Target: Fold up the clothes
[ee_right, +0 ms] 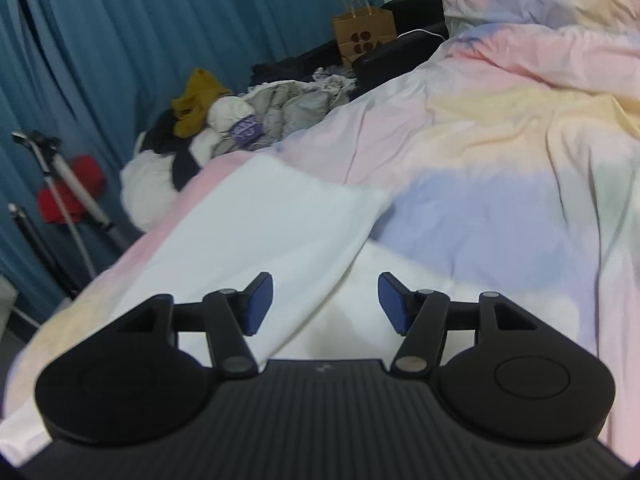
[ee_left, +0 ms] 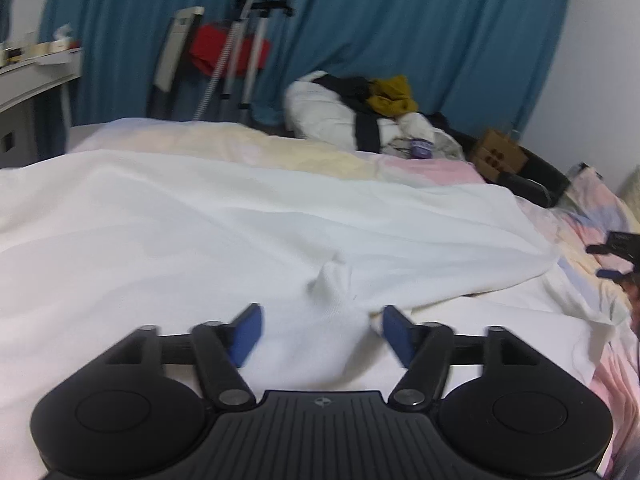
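Note:
A large white garment (ee_left: 224, 232) lies spread over the bed. In the left wrist view my left gripper (ee_left: 320, 334) hovers open just above it, blue pads wide apart, with a small pinched ridge of white cloth (ee_left: 332, 280) standing free in front of the jaws. The right wrist view has a folded edge of the same white garment (ee_right: 256, 232) running toward the camera. There my right gripper (ee_right: 325, 304) is open over that cloth, nothing pressed between its pads. The right gripper's tip (ee_left: 612, 256) also pokes in at the right edge of the left wrist view.
A pastel duvet (ee_right: 500, 128) covers the bed. A heap of other clothes (ee_left: 360, 116) lies at the far side, beside a brown paper bag (ee_right: 362, 34). Blue curtains (ee_left: 400, 32), a tripod (ee_left: 248, 48) and a white desk (ee_left: 28, 84) stand behind.

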{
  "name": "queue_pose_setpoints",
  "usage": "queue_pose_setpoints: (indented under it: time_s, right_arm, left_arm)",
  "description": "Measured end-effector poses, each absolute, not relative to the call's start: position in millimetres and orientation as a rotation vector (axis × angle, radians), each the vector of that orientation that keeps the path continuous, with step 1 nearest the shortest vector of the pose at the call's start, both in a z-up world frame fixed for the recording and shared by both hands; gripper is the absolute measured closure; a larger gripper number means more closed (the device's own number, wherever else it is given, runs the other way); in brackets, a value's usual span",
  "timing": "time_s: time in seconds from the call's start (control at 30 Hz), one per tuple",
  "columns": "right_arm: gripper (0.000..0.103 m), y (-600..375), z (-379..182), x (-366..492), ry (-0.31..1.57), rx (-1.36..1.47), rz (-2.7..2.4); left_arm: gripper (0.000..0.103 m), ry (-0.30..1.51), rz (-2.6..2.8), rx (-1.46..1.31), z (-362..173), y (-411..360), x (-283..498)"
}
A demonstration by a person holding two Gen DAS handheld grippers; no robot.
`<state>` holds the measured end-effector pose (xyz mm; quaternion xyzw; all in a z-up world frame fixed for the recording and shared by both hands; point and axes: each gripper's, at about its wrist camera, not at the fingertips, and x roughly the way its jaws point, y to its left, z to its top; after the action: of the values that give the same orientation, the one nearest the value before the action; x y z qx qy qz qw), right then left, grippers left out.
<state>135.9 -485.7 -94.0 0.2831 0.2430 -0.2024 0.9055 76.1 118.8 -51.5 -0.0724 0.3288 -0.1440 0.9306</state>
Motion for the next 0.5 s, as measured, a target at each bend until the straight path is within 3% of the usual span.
queue_pose_setpoints:
  time_s: [0.07,0.17,0.23,0.5]
  right_arm:
    - [0.040,-474,-90,126,0.500,0.562,-0.397]
    - [0.024,-457,-91,110,0.499,0.533,-0.341]
    - [0.016,-449,-94,102,0.495,0.522,-0.306]
    - [0.016,-437,-111,88,0.585,0.449,-0.264]
  left_arm:
    - [0.016,0.675,-0.263,-0.161,-44,124,63]
    - [0.001,0.672,-0.223,-0.190,-30,135,45]
    - [0.000,0.675,-0.190,-0.223,-22,145,33]
    - [0.000,0.782,0.015,-0.386,-7,205,-2]
